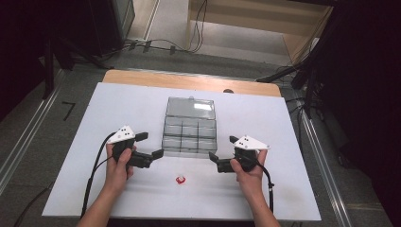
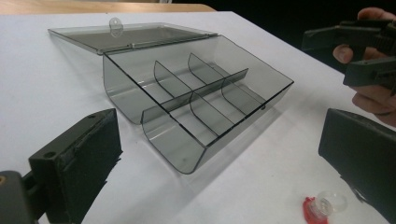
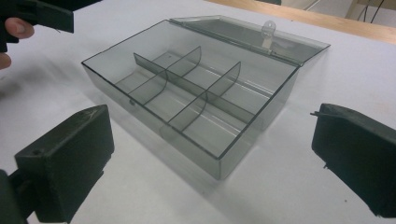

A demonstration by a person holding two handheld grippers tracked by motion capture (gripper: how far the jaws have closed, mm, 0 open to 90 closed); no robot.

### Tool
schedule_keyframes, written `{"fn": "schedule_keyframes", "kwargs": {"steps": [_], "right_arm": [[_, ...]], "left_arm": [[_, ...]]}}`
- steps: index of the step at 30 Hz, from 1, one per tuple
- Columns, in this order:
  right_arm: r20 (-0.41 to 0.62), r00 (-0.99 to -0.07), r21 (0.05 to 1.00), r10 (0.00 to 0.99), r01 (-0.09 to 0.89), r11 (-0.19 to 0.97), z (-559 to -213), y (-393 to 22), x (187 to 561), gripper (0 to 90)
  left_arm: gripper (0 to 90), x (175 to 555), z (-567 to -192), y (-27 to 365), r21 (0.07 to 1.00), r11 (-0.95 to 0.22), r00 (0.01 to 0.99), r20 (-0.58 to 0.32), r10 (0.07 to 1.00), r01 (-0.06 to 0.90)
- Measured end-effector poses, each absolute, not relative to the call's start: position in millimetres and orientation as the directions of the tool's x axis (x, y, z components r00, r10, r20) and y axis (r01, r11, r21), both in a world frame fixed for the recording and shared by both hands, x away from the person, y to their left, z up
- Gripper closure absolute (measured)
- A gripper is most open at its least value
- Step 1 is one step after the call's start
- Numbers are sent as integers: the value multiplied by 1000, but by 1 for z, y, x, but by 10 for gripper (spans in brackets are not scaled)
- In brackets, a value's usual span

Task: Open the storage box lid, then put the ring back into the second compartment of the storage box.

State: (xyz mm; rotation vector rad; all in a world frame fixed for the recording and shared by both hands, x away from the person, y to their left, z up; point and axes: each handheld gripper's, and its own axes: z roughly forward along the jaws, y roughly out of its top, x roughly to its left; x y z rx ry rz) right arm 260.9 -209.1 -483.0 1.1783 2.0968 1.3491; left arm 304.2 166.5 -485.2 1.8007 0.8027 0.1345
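A smoky transparent compartment box is lying open on the white table, its lid folded flat beyond it and every compartment looking empty. On the near side of the box, between the two hands, a small red-and-clear piece is resting on the table; what exactly it is cannot be made out.

The left gripper is hovering just off the box's near-left corner with its jaws spread wide and holding nothing. The right gripper is hovering off the near-right corner, jaws likewise wide and empty.

The step in hand is probably picking up that small piece and placing it into a compartment. To do it well, whichever gripper goes should be tipping its jaws downward and straddling the piece squarely before closing, since something so small and low could be skidding away on the smooth table. The other gripper could be steadying the box's front wall.
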Motion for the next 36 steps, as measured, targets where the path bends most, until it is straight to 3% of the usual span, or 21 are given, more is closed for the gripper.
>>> {"fn": "schedule_keyframes", "kwargs": {"steps": [8, 21, 36], "right_arm": [[153, -581, 875, 799, 456, 165, -488, -213, 246, 0], [151, -612, 849, 776, 482, 215, -481, -202, 238, 0], [138, -649, 832, 748, 486, 268, -472, -183, 233, 0]], "left_arm": [[0, 289, -486, 179, 879, -174, 765, -271, 584, 444], [0, 267, -483, 187, 892, -184, 785, -246, 569, 414], [0, 249, -492, 213, 894, -167, 753, -234, 615, 415]]}}
